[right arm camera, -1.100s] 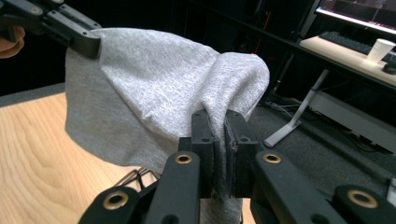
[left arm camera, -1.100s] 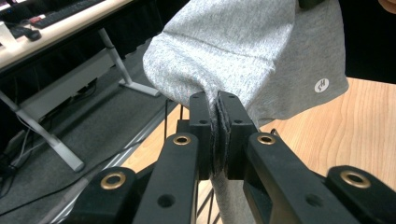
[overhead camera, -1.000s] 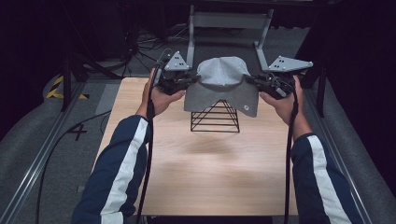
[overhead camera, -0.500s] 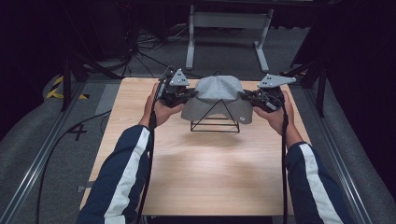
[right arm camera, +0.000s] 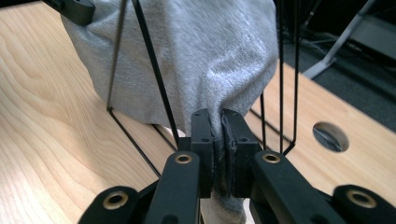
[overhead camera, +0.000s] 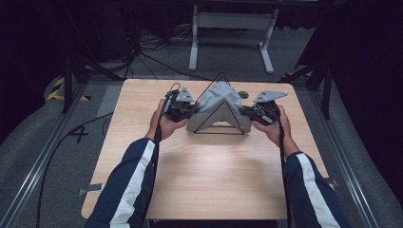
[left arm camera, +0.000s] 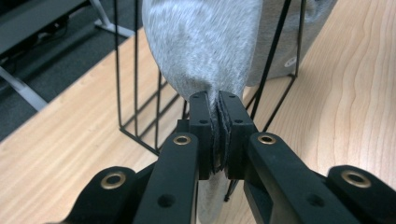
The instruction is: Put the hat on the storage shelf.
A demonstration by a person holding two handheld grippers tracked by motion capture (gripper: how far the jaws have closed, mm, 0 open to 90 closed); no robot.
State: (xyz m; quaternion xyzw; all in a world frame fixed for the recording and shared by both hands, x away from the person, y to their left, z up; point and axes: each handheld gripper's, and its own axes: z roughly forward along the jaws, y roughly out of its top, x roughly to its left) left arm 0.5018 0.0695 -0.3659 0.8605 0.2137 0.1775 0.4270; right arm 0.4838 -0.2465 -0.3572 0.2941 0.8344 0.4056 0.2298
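a lab or test studio set up for recording: a bare light-wood table (overhead camera: 204,171) with a round cable hole (right arm camera: 330,136) stands on grey carpet (overhead camera: 28,142) between metal floor rails (overhead camera: 40,166), against a blacked-out background. loose black cables (overhead camera: 142,52) run across the floor, yellow-and-black hazard tape (overhead camera: 59,90) marks it, and a grey metal stand (overhead camera: 233,28) sits behind the table.

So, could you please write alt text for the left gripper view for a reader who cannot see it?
The left tool is shut on a bunched fold of grey cloth, which rises away from its two black jaws. Behind the cloth stands a black wire rack on a light wooden table, with dark floor beyond the table's edge.
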